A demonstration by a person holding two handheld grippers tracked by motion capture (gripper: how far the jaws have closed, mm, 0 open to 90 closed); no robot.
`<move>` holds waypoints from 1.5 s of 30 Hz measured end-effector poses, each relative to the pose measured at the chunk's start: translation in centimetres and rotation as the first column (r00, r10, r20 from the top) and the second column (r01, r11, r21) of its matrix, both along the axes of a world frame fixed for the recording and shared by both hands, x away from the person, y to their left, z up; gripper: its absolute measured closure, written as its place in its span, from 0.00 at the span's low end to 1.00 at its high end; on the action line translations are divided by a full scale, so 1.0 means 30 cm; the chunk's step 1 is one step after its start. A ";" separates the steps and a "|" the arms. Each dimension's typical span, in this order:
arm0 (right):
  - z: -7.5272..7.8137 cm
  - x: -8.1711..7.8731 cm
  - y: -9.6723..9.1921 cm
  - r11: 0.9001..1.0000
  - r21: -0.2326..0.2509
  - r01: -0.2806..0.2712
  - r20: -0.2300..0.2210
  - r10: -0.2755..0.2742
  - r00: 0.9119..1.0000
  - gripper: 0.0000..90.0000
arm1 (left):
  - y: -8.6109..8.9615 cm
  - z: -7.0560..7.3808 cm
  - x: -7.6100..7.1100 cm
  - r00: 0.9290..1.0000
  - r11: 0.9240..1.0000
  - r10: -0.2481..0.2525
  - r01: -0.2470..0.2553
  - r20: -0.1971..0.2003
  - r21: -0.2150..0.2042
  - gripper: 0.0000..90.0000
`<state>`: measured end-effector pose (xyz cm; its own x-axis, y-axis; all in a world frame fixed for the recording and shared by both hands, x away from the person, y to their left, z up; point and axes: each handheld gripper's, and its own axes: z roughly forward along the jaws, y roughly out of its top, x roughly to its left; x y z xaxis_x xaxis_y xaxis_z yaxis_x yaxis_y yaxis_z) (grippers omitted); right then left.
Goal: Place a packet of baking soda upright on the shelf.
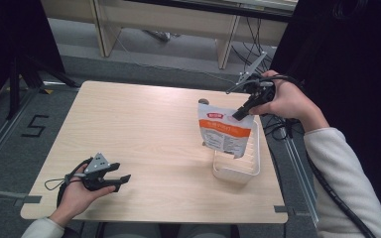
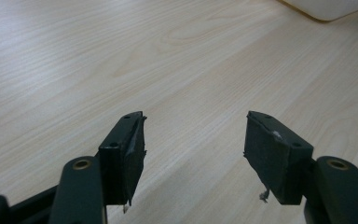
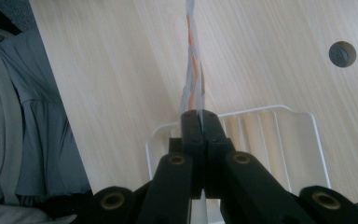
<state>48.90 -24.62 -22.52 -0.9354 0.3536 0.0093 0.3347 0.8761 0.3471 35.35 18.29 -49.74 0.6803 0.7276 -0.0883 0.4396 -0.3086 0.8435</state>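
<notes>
A white and orange pouch (image 1: pixel 225 131) hangs upright over the white ribbed tray (image 1: pixel 250 166) at the table's right side. My right gripper (image 1: pixel 239 115) is shut on the pouch's top right corner. In the right gripper view the pouch (image 3: pixel 193 74) shows edge-on, pinched between the closed jaws, with the tray (image 3: pixel 279 135) below it. My left gripper (image 1: pixel 121 180) lies low near the table's front left, held in a hand. Its jaws stand wide apart in the left gripper view, and my left gripper (image 2: pixel 193 149) has only bare wood between its pads.
The light wooden table (image 1: pixel 139 129) has a round cable hole (image 3: pixel 342 53) near its far right. Cables run along the floor at the right. A desk's legs stand beyond the far edge. A corner of the tray (image 2: pixel 328 7) shows at the top right of the left gripper view.
</notes>
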 end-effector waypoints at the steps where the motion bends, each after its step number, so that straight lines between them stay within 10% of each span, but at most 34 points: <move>1: -0.001 0.000 -0.005 1.000 0.005 0.004 0.001 -0.004 1.000 1.00 | -0.001 0.000 -0.002 1.000 1.000 0.005 -0.005 -0.003 0.000 0.42; 15: -0.015 -0.002 -0.050 0.999 -0.014 0.041 -0.026 -0.041 0.999 1.00 | 0.000 -0.002 0.001 1.000 1.000 0.001 -0.001 0.003 -0.004 0.42; 45: -0.022 0.053 -0.161 0.996 -0.033 0.081 0.075 -0.079 0.994 1.00 | 0.000 -0.002 0.001 1.000 1.000 0.001 -0.001 0.002 -0.003 0.41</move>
